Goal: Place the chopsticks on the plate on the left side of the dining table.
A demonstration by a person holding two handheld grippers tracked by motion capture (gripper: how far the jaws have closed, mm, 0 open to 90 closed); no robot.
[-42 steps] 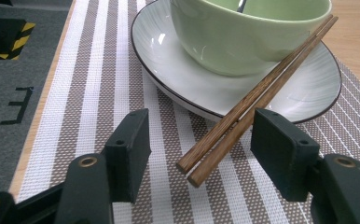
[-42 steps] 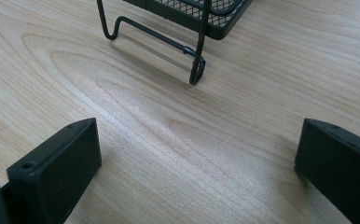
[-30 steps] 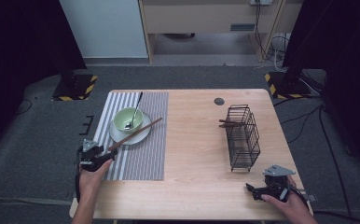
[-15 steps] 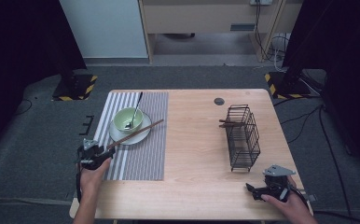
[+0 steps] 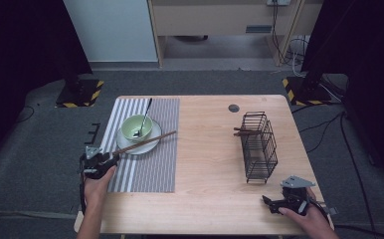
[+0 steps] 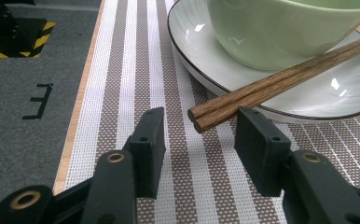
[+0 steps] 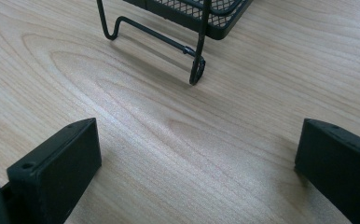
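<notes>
A pair of brown wooden chopsticks [image 5: 145,142] lies slanted across a white plate [image 5: 155,137] that holds a green bowl [image 5: 136,128] with a spoon [image 5: 144,117] in it. My left gripper [image 5: 111,158] sits low over the striped placemat [image 5: 150,169] at the chopsticks' near ends. In the left gripper view the chopsticks [image 6: 262,88] end between the jaws of the left gripper [image 6: 199,140]. The jaws have just been closing, and a gap remains on the left side. My right gripper [image 5: 267,201] rests open at the table's near right corner, and the right gripper [image 7: 197,154] has bare wood between its jaws.
A black wire basket [image 5: 259,144] stands on the right half of the table with more chopsticks [image 5: 244,132] poking out of it. Its foot [image 7: 169,42] lies just ahead of the right gripper. A round hole [image 5: 234,108] sits near the table's far edge.
</notes>
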